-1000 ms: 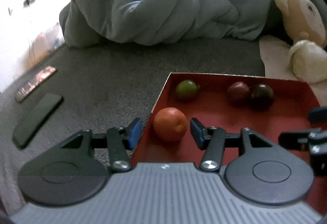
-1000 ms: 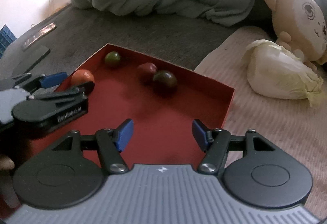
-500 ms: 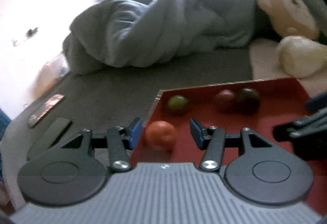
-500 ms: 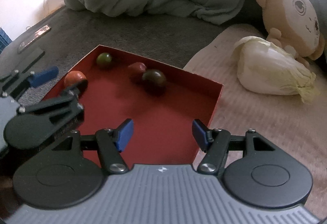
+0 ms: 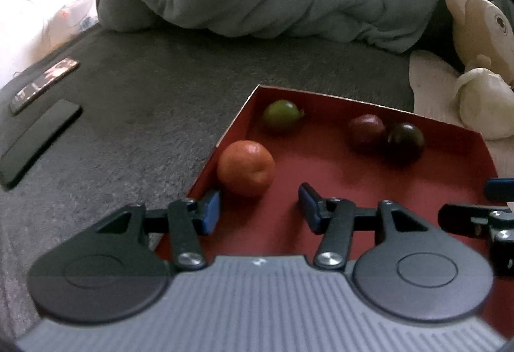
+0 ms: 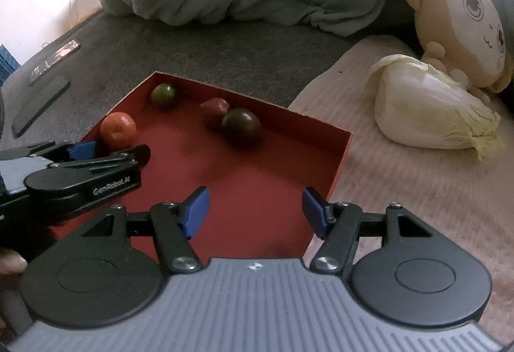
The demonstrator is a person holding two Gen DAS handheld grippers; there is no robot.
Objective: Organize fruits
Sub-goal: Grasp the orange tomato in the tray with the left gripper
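Against the left wall of the red tray (image 5: 475, 143), toward its near corner, the orange fruit (image 5: 245, 168) is seen resting just beyond the left gripper (image 5: 258, 207). The jaws are closing, yet the blue pads (image 5: 210, 212) are not pressed on anything and nothing lies between them; the fruit sits just ahead of the tips. The gripper is judged to be lined up either for a pick or just after a release. A green fruit (image 5: 282, 115) is noted in the far left corner; a red fruit (image 5: 366, 128) and a dark fruit (image 5: 404, 138) touch each other near the far wall. The right gripper (image 6: 253, 212) is held released and empty over the bare near part of the tray, probably waiting. "GenRobot.AI" is read on the left gripper's side in the right wrist view. A cabbage (image 6: 433, 108) lies outside on the pale cloth (image 6: 401, 185).
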